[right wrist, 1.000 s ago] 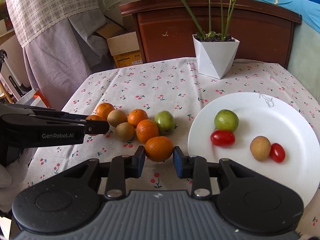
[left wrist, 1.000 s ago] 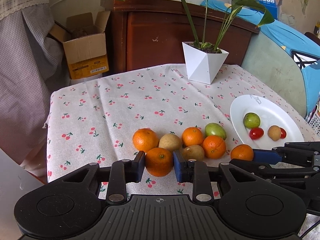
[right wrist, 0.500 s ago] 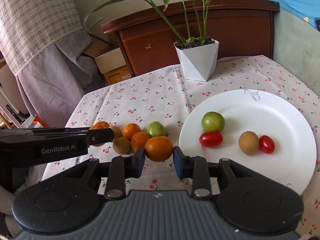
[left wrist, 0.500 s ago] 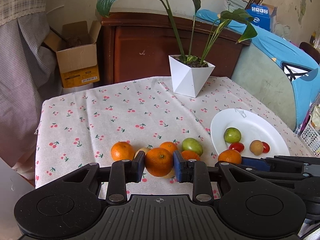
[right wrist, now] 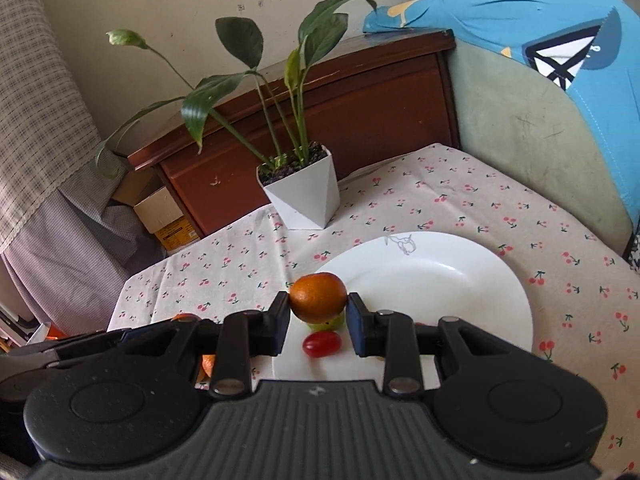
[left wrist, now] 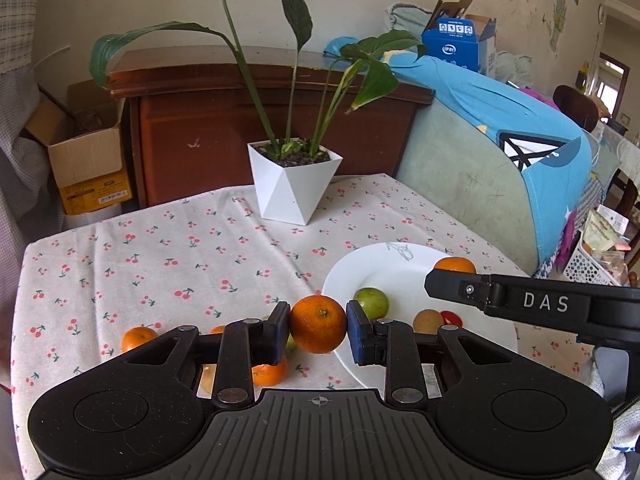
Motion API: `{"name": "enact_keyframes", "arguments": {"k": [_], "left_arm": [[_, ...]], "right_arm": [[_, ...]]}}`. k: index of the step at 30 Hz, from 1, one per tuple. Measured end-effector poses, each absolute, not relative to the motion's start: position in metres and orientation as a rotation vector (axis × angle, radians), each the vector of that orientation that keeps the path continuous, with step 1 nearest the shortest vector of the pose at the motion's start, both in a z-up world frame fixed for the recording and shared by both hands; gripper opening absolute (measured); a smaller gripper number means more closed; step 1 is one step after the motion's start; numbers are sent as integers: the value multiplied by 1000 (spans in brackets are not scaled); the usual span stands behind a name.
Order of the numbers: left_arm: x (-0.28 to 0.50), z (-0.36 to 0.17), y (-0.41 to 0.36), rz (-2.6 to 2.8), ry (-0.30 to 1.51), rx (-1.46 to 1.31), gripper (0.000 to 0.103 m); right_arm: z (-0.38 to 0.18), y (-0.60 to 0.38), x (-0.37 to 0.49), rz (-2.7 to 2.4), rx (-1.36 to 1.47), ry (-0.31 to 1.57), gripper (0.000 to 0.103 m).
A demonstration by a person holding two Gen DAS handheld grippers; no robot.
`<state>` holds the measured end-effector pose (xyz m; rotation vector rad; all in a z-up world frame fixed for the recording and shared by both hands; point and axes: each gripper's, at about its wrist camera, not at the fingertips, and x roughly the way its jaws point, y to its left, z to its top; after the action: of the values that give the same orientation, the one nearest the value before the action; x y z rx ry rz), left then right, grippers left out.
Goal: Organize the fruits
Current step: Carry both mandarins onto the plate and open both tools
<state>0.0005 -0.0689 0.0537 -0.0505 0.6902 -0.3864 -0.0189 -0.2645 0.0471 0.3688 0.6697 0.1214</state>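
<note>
My left gripper point(left wrist: 318, 330) is shut on an orange point(left wrist: 318, 329) and holds it in the air near the left rim of the white plate point(left wrist: 404, 276). My right gripper point(right wrist: 318, 312) is shut on another orange point(right wrist: 318, 297) and holds it above the white plate point(right wrist: 448, 280); this orange also shows in the left wrist view point(left wrist: 455, 265). On the plate lie a green fruit point(left wrist: 372, 303), a brown fruit point(left wrist: 427, 320) and a red cherry tomato point(right wrist: 322, 344). Other oranges point(left wrist: 138, 338) stay on the cherry-print cloth point(left wrist: 180, 264), partly hidden by the left gripper.
A white pot with a tall leafy plant point(left wrist: 294, 180) stands at the back of the table. Behind it is a brown wooden cabinet point(left wrist: 260, 120). A chair draped in blue cloth point(left wrist: 500, 152) stands to the right. A cardboard box point(left wrist: 86, 160) sits at the left.
Both grippers have lifted their oranges off the cloth and moved right. The right gripper's orange is now over the plate; the left one's has reached the plate's left rim.
</note>
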Motion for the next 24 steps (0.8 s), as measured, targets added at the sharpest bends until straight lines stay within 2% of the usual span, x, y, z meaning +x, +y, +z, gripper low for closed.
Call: {"name": "enact_keyframes", "arguments": {"k": [10,24], "left_arm": [[-1,36,-110,-501,732,-15,28],[3,22,-130,-537,787,-34,30]], "right_arm": [[34,-301,-24,-33,477,712,31],[22,-314,-23,-96,553,756,33]]}}
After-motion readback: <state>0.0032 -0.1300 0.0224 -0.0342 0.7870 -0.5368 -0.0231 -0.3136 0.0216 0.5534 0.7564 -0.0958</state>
